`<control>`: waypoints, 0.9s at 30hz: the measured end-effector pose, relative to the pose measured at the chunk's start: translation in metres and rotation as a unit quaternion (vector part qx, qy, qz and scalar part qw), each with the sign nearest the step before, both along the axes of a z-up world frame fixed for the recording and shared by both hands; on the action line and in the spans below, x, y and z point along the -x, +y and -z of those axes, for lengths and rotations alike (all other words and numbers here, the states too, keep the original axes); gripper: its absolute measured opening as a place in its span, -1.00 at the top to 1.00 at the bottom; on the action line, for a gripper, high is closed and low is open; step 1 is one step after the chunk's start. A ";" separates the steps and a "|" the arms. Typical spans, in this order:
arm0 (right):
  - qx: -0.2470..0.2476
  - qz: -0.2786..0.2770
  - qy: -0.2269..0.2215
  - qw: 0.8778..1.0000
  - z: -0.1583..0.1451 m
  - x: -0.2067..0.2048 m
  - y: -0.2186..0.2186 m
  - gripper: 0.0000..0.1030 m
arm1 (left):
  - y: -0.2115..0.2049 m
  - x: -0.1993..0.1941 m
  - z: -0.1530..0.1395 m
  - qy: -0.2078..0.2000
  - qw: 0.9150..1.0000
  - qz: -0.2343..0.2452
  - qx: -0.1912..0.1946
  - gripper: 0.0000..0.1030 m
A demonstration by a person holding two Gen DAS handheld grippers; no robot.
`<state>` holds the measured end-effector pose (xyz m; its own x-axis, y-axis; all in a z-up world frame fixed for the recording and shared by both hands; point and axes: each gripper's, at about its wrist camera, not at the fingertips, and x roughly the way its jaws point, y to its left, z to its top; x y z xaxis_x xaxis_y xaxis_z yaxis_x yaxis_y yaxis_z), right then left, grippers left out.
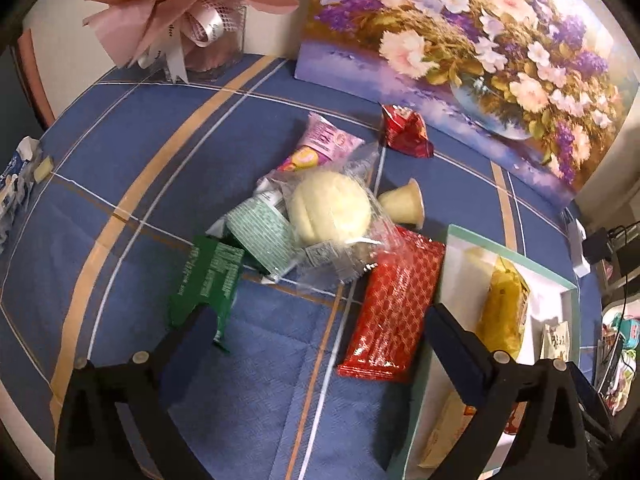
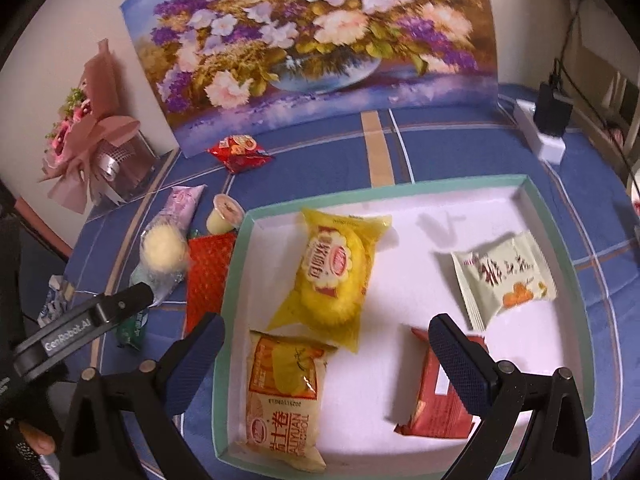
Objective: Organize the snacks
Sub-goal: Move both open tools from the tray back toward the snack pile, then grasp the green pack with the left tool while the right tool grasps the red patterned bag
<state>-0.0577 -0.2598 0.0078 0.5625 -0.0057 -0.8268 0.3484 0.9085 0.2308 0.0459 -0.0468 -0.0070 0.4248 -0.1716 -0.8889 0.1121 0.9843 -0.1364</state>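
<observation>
My left gripper point(image 1: 320, 320) stands wide open over the blue cloth with nothing between its fingers. Just beyond it lies a pile of snacks: a green packet point(image 1: 208, 280), a mint packet point(image 1: 260, 236), a clear-wrapped white bun point(image 1: 332, 212), a pink packet point(image 1: 316, 148), a jelly cup point(image 1: 404, 204) and a red checked packet point(image 1: 396, 304). My right gripper point(image 2: 326, 328) hangs open above the green-rimmed white tray point(image 2: 400, 186). In the tray lie a yellow cake packet point(image 2: 336, 272), an orange roll packet point(image 2: 284, 392), a red-brown packet point(image 2: 436, 404) and a pale green packet point(image 2: 504, 276).
A small red bag point(image 2: 240, 152) lies by the flower painting point(image 2: 312, 40) against the wall. A pink bouquet point(image 2: 92, 140) stands at the back left, a white power strip point(image 2: 540, 136) at the back right. A crumpled wrapper point(image 1: 16, 188) is at the cloth's left edge.
</observation>
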 end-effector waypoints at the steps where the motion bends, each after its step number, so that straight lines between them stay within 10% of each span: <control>1: 0.003 -0.005 -0.005 1.000 -0.002 -0.002 0.003 -1.00 | 0.002 -0.001 -0.001 -0.004 1.000 -0.003 -0.004 -0.99; 15: 0.015 -0.055 -0.024 0.998 -0.012 -0.042 0.057 -0.98 | 0.076 -0.023 0.010 0.023 0.993 -0.106 0.038 -0.99; 27: -0.022 -0.116 -0.010 0.993 0.007 -0.074 0.104 -0.39 | 0.104 -0.038 0.031 0.060 0.985 -0.143 0.071 -0.73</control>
